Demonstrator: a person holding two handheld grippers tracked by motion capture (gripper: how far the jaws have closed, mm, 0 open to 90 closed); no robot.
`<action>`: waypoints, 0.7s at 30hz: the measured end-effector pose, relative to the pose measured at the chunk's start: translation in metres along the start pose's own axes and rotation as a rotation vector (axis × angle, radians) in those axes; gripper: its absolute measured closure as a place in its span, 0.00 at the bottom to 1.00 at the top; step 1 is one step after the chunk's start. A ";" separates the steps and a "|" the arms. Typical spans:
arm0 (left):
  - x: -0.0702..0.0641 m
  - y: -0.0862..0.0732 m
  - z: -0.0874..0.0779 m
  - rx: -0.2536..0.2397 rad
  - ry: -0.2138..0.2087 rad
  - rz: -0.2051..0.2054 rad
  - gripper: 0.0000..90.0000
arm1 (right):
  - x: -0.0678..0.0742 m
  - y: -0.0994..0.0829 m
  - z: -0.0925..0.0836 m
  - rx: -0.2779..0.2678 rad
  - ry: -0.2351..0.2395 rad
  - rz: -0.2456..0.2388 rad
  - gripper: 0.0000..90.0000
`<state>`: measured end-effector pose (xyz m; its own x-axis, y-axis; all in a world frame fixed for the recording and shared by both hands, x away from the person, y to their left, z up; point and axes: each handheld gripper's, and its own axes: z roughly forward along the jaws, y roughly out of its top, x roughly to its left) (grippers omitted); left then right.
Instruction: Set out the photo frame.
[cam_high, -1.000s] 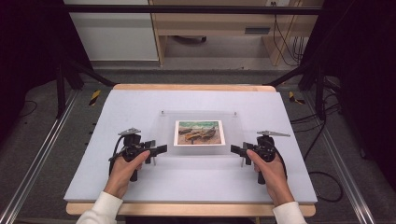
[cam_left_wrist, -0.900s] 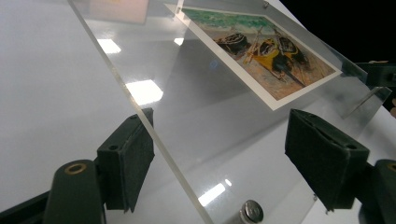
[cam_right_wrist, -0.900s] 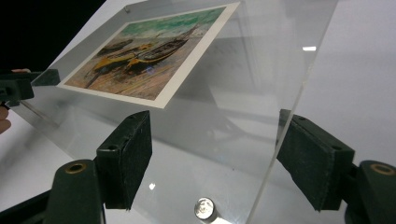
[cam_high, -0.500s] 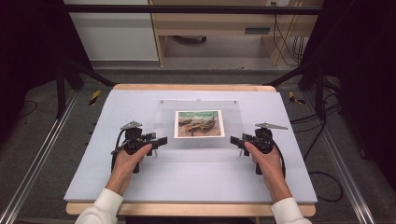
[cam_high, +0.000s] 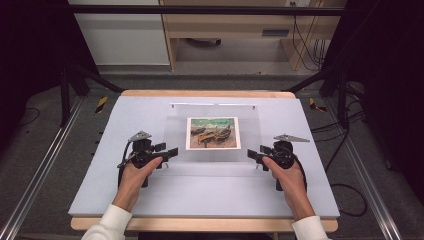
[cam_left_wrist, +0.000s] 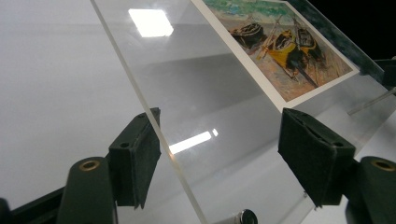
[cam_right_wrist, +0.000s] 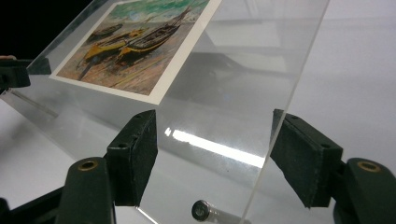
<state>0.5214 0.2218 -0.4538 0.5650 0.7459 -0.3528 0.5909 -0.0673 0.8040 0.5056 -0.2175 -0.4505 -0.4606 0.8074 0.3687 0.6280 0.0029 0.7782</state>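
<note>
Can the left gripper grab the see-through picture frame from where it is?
Probably yes: the left gripper has the clear frame edge between its jaws, which have just been closing; nothing blocks it, though one pad stands apart.

High overhead, two close views, shared picture (cam_high: 213, 133)

This was a lab set up for recording, not a home or a shop. The table (cam_high: 200, 200) carried a plain pale grey mat (cam_high: 150, 115) over a wooden top, and it stood between two metal rails (cam_high: 45, 165) running along a grey carpeted floor (cam_high: 75, 150). Dark curtains (cam_high: 30, 60) hung at both sides (they shut the spot off from the rest of the room), with black stand legs (cam_high: 65, 95) planted before them. A black bar (cam_high: 210, 10) crossed overhead. Behind stood a light wooden desk (cam_high: 235, 25) with loose cables (cam_high: 305, 40) dangling beside it, and another cable (cam_high: 345, 195) trailed over the floor. Yellow-and-black tape marks (cam_high: 101, 103) lay on the carpet.
</note>
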 end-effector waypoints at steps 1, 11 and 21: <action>-0.001 0.000 0.000 -0.005 0.006 -0.001 0.34 | 0.000 0.000 -0.001 -0.001 0.000 -0.010 0.37; -0.002 0.001 0.005 -0.043 0.031 0.003 0.37 | -0.002 0.004 0.001 -0.014 -0.019 -0.028 0.39; -0.008 0.001 0.005 -0.051 0.050 0.039 0.37 | -0.001 0.003 -0.002 -0.027 -0.037 -0.061 0.39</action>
<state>0.5207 0.2128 -0.4526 0.5563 0.7759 -0.2975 0.5382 -0.0637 0.8404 0.5068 -0.2194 -0.4476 -0.4734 0.8277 0.3013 0.5822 0.0374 0.8122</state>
